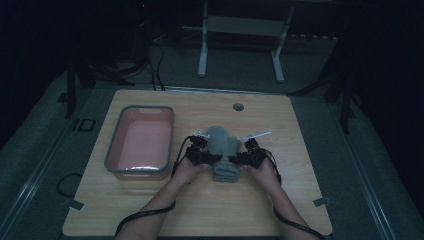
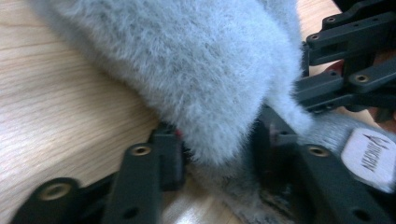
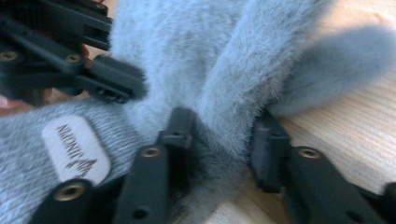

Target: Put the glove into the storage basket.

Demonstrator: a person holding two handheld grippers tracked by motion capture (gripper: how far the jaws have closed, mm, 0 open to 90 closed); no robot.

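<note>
Both clamped on the grey fleece hat point(image 1: 221, 145), left gripper point(image 1: 200, 156) and right gripper point(image 1: 248, 157) pinching opposite sides on the surface point(image 1: 280, 130) between them; I'd move both together, evenly, avoiding slip.

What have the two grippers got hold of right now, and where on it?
Both grip the grey fuzzy glove. The left gripper pinches a furry fold at its left side; the right gripper pinches a furry fold at its right side, near the cuff's label.
</note>
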